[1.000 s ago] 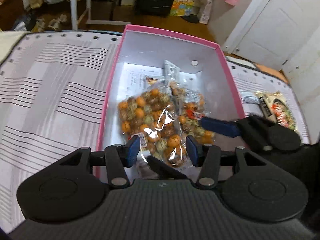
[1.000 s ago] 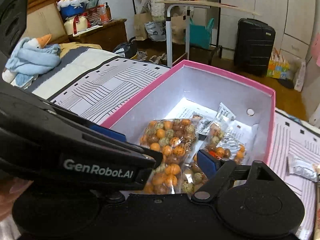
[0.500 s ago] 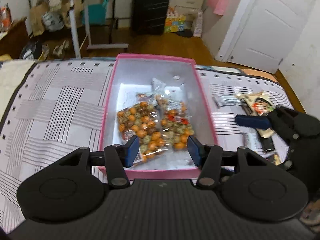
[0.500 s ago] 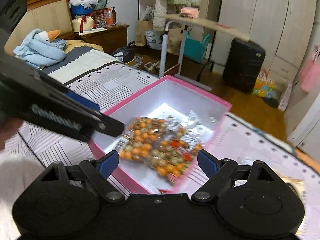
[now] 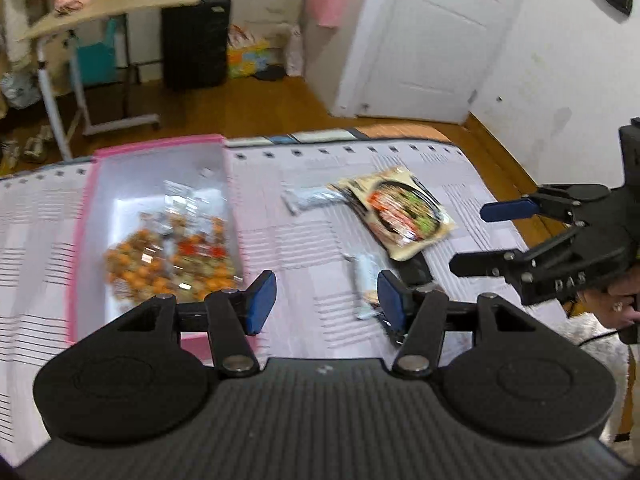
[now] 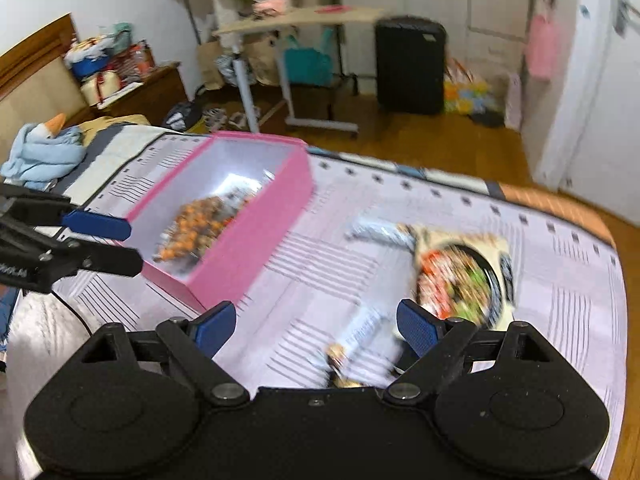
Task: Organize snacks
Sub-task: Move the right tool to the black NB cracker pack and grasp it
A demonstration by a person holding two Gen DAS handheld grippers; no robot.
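Setting: a bed covered by a pale striped bedspread (image 5: 312, 216) is seen in a bedroom with a wooden floor, a white door (image 5: 432, 36), a black suitcase (image 6: 410, 66) and a rolling side table (image 6: 296, 20).
Pink box (image 6: 256, 236): it is placed on the bedspread, open at the top, to the left of the loose snacks.
Boxed snacks: clear bags of orange and brown snack balls (image 5: 168, 256) are seen lying on the box floor.
Loose snacks: a large flat noodle packet (image 5: 400, 212) is laid on the bedspread well apart from the box; a small silvery wrapper (image 5: 304, 198) is seen just beside its far corner, and a narrow stick pack (image 5: 362, 280) lies nearer the camera. All are blurred.
Left gripper (image 5: 326, 298): it is held above the bedspread between the box and the stick pack; its jaws are opening, about half parted, and nothing is held between them.
Right gripper (image 6: 316, 326): its jaws are spread wide and empty, above the bedspread near the noodle packet.
Person: part of a hand (image 5: 622, 298) is glimpsed behind the right gripper in the left wrist view.
Background: a blue plush toy with an orange beak (image 6: 44, 148) is seen at the head of the bed.
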